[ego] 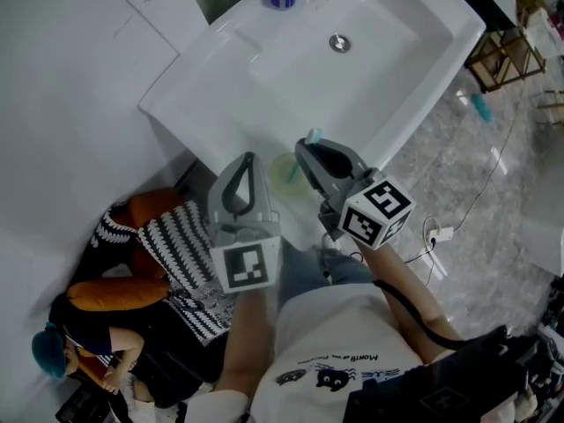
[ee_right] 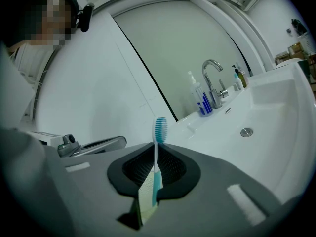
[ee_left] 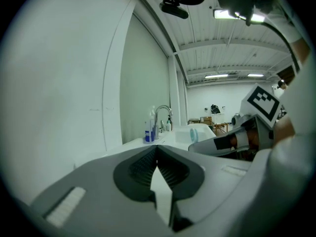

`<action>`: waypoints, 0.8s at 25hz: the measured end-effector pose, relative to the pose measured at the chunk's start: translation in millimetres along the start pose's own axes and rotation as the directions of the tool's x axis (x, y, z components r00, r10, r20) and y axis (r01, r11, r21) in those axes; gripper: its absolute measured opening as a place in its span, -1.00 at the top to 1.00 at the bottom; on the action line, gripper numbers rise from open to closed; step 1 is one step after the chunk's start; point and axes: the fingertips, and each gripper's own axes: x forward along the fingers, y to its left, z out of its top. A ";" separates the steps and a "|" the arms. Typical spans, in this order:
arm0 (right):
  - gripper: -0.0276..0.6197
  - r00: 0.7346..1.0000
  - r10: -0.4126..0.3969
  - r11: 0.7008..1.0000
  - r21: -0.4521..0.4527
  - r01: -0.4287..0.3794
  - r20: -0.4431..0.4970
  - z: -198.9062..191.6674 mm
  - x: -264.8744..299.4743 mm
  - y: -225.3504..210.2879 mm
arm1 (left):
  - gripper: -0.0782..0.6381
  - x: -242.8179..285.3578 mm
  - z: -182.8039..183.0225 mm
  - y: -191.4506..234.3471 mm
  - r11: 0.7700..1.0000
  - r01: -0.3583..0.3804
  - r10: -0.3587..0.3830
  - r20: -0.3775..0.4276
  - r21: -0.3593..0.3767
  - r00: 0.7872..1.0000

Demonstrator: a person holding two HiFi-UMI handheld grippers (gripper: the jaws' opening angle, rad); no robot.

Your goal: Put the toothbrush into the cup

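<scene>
Toothbrush [ee_right: 156,168] is clamped upright in the right gripper [ee_right: 157,146], pads closed on the handle and bristle head sticking up past the jaw tips. It is not in the cup [ego: 285,173] yet. The grasp is judged done; lowering the brush into the cup and letting go are left.

In the head view the brush is held above and just right of the cup's open mouth, close to it. What the cup rests on cannot be told.

Left gripper [ee_left: 157,151] is seen with jaws shut together and nothing visible between them. It is held just left of the cup.

Materials and shapes:
- Toothbrush: slim plastic, white handle with a teal stripe, teal and white bristles.
- Cup: pale green, translucent-looking, round mouth.
- Gripper pads: dark and ribbed, set in smooth grey shells.
- Marker cubes: black squares on white.

Beyond them, the sink [ego: 264,69] is glossy white and rectangular, with a round metal drain. A curved chrome faucet [ee_right: 212,78] and a blue-and-white bottle [ee_right: 198,101] are seen at its back edge.
</scene>
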 end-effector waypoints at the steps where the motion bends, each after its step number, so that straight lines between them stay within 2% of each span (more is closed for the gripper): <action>1: 0.85 1.000 0.000 1.000 -0.001 0.000 -0.001 -0.4 -0.2 -0.2 | 0.78 2.0 2.2 0.1 1.000 0.003 -0.003 0.010 0.011 1.000; 9: 0.85 1.000 -0.001 1.000 -0.008 0.000 -0.016 -3.8 0.2 -1.3 | 0.78 17.1 16.8 3.5 0.998 0.004 -0.008 0.058 0.067 0.998; 20: 0.85 1.000 0.004 1.000 -0.017 -0.005 -0.027 -7.6 3.2 -2.5 | 0.78 24.5 20.6 4.3 0.996 0.011 -0.018 0.077 0.089 0.997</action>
